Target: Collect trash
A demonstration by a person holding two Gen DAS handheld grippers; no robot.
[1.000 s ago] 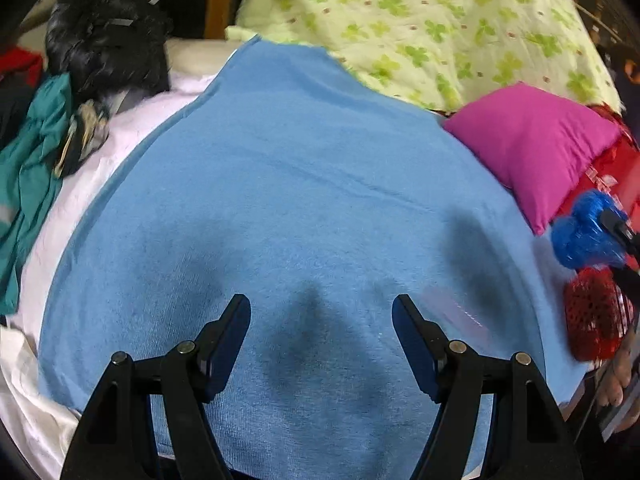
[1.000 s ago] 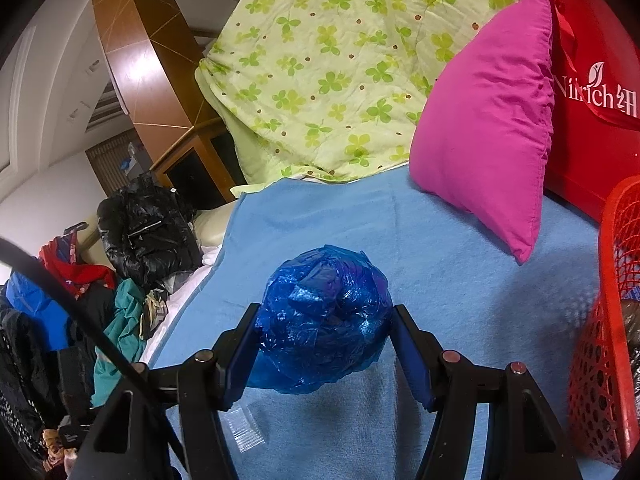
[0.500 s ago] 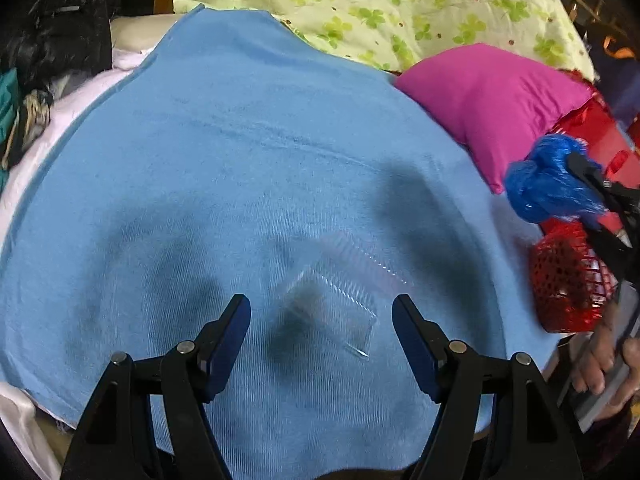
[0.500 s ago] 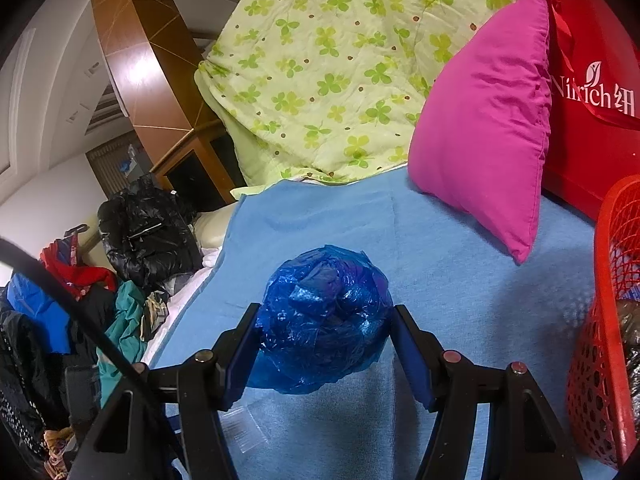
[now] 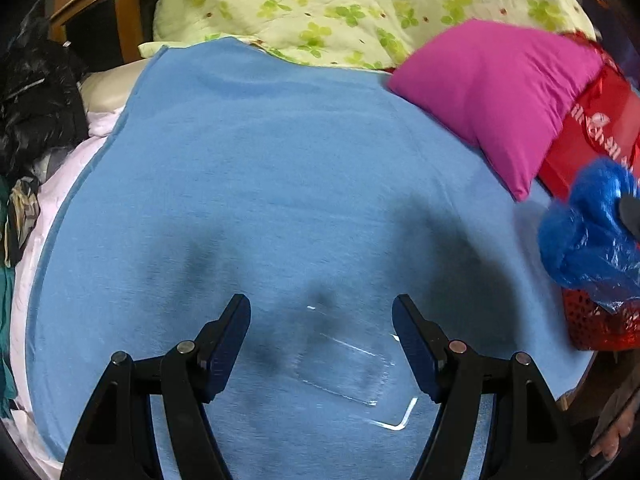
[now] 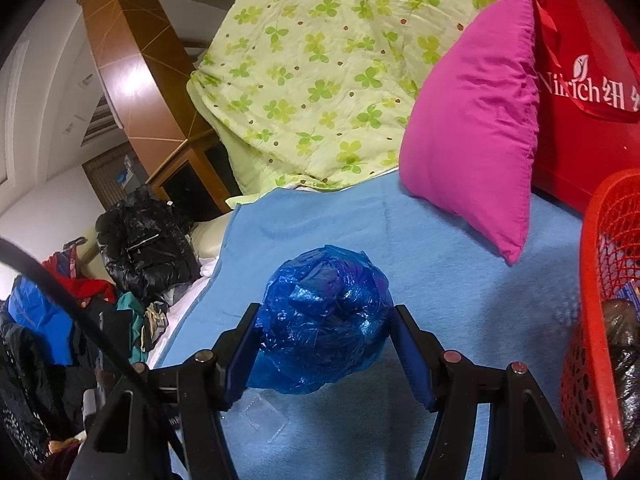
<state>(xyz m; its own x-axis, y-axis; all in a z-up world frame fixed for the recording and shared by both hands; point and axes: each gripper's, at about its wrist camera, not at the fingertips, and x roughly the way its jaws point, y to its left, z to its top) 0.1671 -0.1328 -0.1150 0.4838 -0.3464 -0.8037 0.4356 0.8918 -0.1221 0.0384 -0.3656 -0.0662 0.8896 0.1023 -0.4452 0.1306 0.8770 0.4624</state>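
My right gripper (image 6: 324, 328) is shut on a crumpled blue plastic bag (image 6: 324, 316) and holds it above the blue blanket (image 6: 440, 280). The bag also shows at the right edge of the left wrist view (image 5: 592, 232), just above the red mesh basket (image 5: 592, 328). The basket stands at the right in the right wrist view (image 6: 600, 320) with dark trash inside. My left gripper (image 5: 322, 320) is open and empty above a clear plastic package (image 5: 344, 364) that lies flat on the blanket (image 5: 280, 180). The package also shows in the right wrist view (image 6: 256, 416).
A magenta pillow (image 5: 492, 92) and a red bag (image 6: 580, 88) lie at the back right. A green clover quilt (image 5: 340, 4) is piled at the back. Dark clothes (image 6: 144, 248) heap along the blanket's left edge. A wooden cabinet (image 6: 132, 80) stands behind.
My left gripper has swung over the blanket, and the clear package now lies between and just below its fingers. My right gripper keeps the blue bag, almost still.
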